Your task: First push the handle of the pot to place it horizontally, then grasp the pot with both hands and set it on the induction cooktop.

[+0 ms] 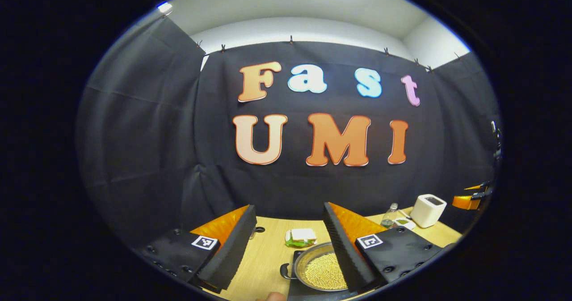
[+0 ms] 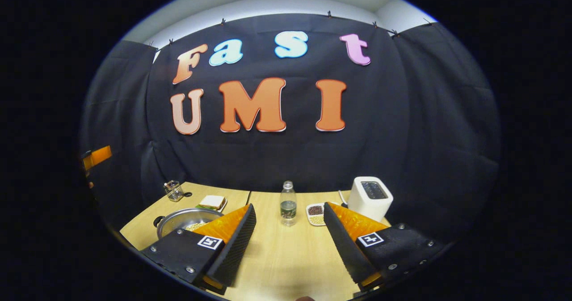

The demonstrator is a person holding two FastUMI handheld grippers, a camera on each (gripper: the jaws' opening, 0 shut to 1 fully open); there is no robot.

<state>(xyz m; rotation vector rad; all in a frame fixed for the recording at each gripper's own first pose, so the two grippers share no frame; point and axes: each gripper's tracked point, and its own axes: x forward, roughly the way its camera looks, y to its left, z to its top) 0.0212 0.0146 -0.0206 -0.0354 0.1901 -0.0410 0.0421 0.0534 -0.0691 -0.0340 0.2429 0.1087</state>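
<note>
A steel pot (image 1: 321,269) holding yellowish beans sits low in the left gripper view, its right side hidden behind my left gripper's right finger. It rests on a black flat slab that looks like the induction cooktop (image 1: 296,260). A small black side handle (image 1: 285,272) sticks out to the left. My left gripper (image 1: 289,216) hangs open above the table, with nothing between its fingers. In the right gripper view the pot (image 2: 185,218) lies at the left, partly behind my right gripper's left finger. My right gripper (image 2: 289,214) is also open and holds nothing.
On the wooden table (image 2: 277,256) stand a sandwich on a plate (image 2: 212,201), a glass jar (image 2: 173,190), a water bottle (image 2: 288,204), a small dish of beans (image 2: 316,214) and a white toaster (image 2: 370,198). The black cloth wall is behind.
</note>
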